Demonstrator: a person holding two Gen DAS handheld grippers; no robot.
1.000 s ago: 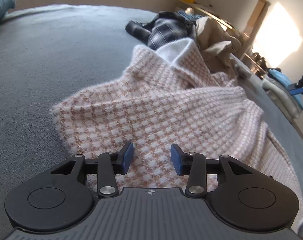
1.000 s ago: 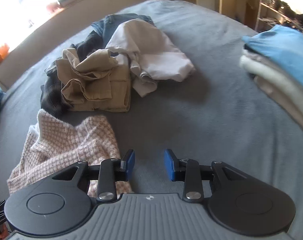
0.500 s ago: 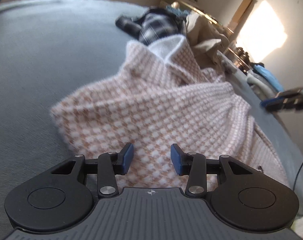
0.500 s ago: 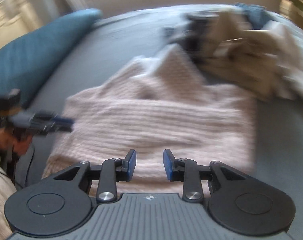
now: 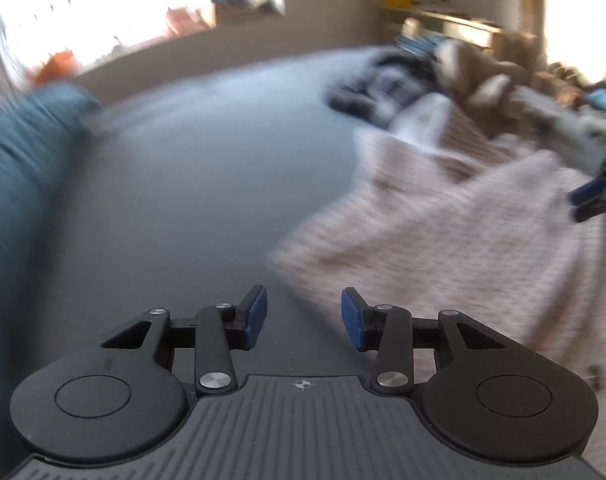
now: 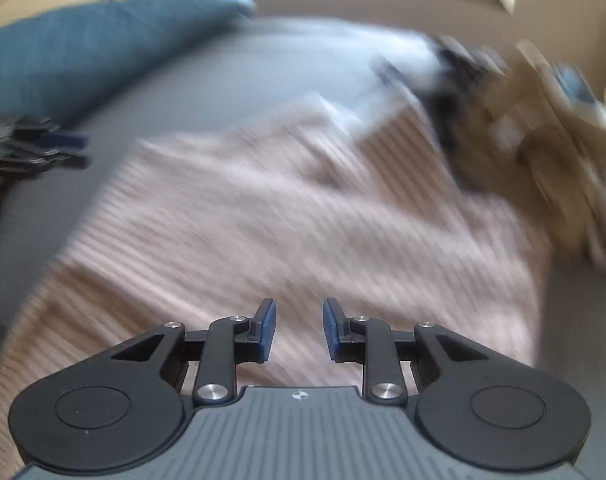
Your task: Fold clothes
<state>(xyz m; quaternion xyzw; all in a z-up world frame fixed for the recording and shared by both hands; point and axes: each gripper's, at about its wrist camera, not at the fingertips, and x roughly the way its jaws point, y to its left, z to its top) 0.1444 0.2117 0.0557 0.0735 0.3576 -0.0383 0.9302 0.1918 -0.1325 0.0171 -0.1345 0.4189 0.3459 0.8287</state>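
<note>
Right wrist: right gripper over checked sweater, jaws just narrowing, nothing pinched yet, lining up a grab. Left gripper parted, empty, off sweater's corner.

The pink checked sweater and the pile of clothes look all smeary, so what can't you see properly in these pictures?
- Pink checked sweater: both views, motion blur smears its weave; collar and sleeves unclear.
- Pile of clothes: both views, blurred; the separate garments can't be told apart.
- Right gripper: left wrist view, cut off by the right edge.
- Left gripper: right wrist view, cut off by the left edge, blurred.
- Window: left wrist view, glare hides what lies outside.
</note>
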